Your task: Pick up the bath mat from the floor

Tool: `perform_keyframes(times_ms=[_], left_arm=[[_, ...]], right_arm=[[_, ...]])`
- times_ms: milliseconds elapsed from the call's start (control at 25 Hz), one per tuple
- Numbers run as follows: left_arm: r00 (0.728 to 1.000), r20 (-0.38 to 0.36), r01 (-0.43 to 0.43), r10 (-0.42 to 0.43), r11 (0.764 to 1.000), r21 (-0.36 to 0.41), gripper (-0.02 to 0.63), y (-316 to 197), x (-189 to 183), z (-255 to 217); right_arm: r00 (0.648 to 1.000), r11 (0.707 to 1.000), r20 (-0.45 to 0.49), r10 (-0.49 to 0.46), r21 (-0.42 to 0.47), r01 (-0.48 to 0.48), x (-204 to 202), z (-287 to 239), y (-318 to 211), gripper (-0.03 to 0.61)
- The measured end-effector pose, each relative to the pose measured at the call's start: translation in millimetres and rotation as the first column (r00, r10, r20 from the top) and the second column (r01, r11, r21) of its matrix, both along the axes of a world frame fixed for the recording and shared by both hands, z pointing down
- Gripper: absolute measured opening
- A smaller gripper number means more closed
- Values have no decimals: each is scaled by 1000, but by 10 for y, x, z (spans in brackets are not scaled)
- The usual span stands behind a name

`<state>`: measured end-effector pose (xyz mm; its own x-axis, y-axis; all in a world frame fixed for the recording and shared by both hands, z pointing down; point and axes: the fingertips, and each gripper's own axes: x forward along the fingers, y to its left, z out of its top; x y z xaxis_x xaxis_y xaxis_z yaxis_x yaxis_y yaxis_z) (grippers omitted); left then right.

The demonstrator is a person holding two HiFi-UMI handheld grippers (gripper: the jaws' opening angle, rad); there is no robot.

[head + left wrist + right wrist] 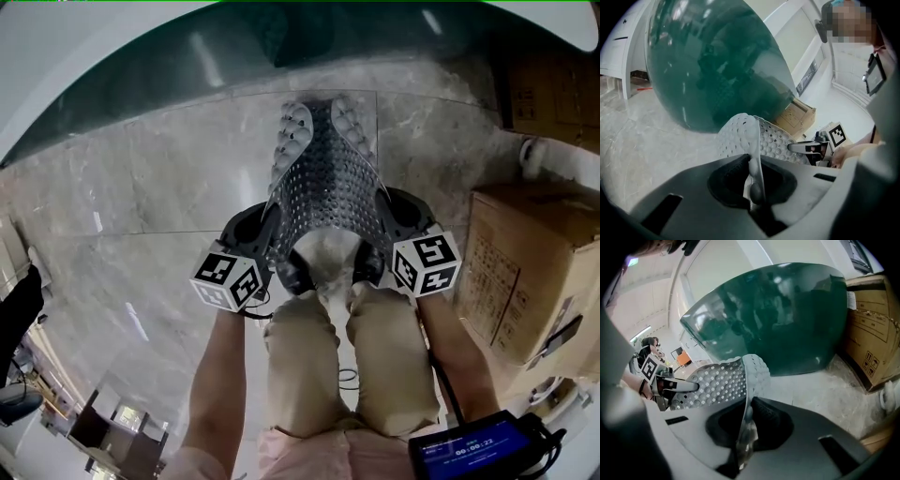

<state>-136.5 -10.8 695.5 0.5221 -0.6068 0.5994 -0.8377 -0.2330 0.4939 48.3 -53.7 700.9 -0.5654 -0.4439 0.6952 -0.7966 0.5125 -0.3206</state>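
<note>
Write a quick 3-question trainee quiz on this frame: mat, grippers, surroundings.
1. True or false: the left gripper and the right gripper are each shut on an edge of the bath mat.
2. What stands beyond the mat? A) a dark green tub B) a ladder C) a bicycle
3. Fill in: at the person's right stands a ___ box.

Key: 1 true; 2 A; 3 cardboard.
</note>
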Motion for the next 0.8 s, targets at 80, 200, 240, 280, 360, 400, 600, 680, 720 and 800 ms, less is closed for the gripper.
perform_keyframes(times_ms=[80, 200, 240, 280, 360, 400, 600, 680, 720, 800], left_arm=[[1000, -10, -11, 11, 1000, 1, 38, 3, 44, -145], [1000, -22, -17, 18, 1000, 12, 38, 6, 104, -422], [999, -25, -20, 21, 1000, 14, 38, 15, 122, -527], [999, -27, -24, 25, 1000, 15, 38, 27, 140, -635], [999, -31, -31, 31, 999, 14, 38, 56, 176, -859], [999, -32, -33, 33, 999, 13, 38, 70, 192, -973], [999, -41, -32, 33, 999, 22, 38, 119, 231, -1528], [998, -46, -30, 31, 999, 30, 38, 125, 238, -1742], [998, -48, -29, 31, 999, 34, 38, 128, 239, -1845], [998, -52, -31, 33, 999, 40, 38, 135, 230, -2031]], right_arm=[[1000, 1000, 10, -11, 0, 11, -73, -148, 34, 28], [1000, 1000, 23, -8, 4, 8, -109, -407, 75, 26], [1000, 1000, 27, -6, 5, 5, -114, -505, 95, 28], [999, 1000, 32, -4, 5, 4, -122, -610, 117, 27], [999, 1000, 42, -5, 4, 5, -150, -834, 167, 26], [999, 1000, 47, -9, 4, 9, -174, -952, 191, 28], [997, 999, 63, -34, 25, 32, -333, -1540, 278, 28], [996, 999, 75, -44, 31, 42, -392, -1757, 307, 28], [996, 998, 82, -48, 32, 45, -420, -1860, 319, 28], [994, 998, 93, -51, 34, 48, -478, -2048, 332, 28]])
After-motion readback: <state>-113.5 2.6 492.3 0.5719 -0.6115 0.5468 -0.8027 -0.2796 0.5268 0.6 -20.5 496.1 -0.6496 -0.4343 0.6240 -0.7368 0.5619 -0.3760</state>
